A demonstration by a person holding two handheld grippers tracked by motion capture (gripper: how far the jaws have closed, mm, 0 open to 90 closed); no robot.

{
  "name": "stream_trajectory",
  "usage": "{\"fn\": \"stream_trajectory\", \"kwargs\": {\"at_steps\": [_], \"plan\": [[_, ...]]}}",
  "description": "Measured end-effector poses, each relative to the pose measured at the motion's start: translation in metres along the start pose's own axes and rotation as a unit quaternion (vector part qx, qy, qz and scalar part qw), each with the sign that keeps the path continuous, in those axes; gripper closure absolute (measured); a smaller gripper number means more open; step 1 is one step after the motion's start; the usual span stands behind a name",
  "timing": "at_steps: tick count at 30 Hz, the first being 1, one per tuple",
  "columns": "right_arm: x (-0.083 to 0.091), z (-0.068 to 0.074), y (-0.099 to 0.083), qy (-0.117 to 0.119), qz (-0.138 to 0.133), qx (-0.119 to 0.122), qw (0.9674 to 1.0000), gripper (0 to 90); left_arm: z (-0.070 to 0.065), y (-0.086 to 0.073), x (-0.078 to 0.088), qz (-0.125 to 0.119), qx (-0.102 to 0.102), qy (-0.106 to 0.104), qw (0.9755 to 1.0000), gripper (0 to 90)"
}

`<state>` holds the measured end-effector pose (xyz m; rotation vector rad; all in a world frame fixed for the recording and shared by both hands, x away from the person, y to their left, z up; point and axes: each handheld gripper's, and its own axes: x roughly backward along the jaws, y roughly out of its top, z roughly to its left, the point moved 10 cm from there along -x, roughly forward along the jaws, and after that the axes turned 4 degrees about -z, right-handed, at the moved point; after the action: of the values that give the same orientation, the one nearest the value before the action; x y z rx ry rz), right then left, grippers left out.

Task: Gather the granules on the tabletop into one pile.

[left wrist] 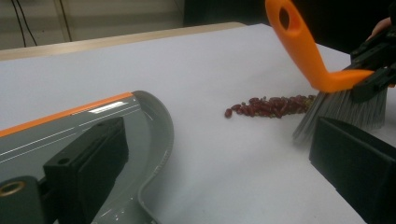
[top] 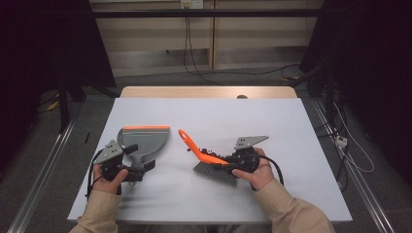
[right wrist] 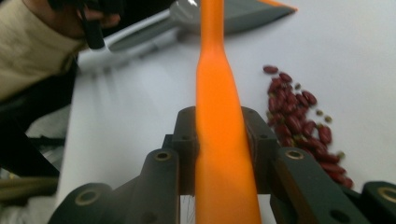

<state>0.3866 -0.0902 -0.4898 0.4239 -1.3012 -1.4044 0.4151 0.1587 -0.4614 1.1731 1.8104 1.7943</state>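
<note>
A grey dustpan with an orange front lip lies at the table's left, also seen in the left gripper view. My left gripper is at its handle, jaws wide apart and not pressing it. To the right, my right gripper is shut on the orange handle of a brush, whose grey bristles touch the table. A small heap of red beans lies beside the bristles, between brush and dustpan.
The white table top stretches bare behind both tools. A wooden strip runs along its far edge. Cables hang on the floor to the right. Both sleeved forearms enter from the near edge.
</note>
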Motion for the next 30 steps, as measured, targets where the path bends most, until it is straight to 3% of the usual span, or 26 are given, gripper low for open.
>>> {"fn": "stream_trajectory", "kwargs": {"at_steps": [4, 8, 12, 18, 25, 30], "plan": [[0.005, -0.015, -0.001, -0.009, -0.008, -0.003, 0.9999, 71.2, 0.000, -0.002, -0.001, 0.004, 0.001, 0.004, 1.0000, 4.4], [0.002, -0.026, 0.001, 0.000, -0.014, -0.021, 0.9997, 71.1, 0.002, -0.002, -0.001, 0.007, 0.001, 0.005, 1.0000, 4.4], [-0.003, -0.034, 0.009, -0.012, -0.010, 0.001, 0.9999, 71.2, 0.002, -0.002, -0.001, 0.007, 0.001, 0.006, 1.0000, 4.4], [-0.011, -0.045, 0.016, -0.018, -0.008, 0.007, 0.9998, 71.2, 0.002, -0.003, -0.001, 0.008, -0.001, 0.005, 1.0000, 4.4], [-0.009, -0.043, 0.027, -0.019, -0.029, -0.002, 0.9994, 71.2, 0.003, -0.002, -0.001, 0.005, 0.003, 0.005, 1.0000, 4.4], [0.003, -0.041, 0.042, -0.044, -0.068, -0.026, 0.9964, 71.2, 0.002, -0.002, -0.001, 0.006, 0.001, 0.003, 1.0000, 4.4]]}}
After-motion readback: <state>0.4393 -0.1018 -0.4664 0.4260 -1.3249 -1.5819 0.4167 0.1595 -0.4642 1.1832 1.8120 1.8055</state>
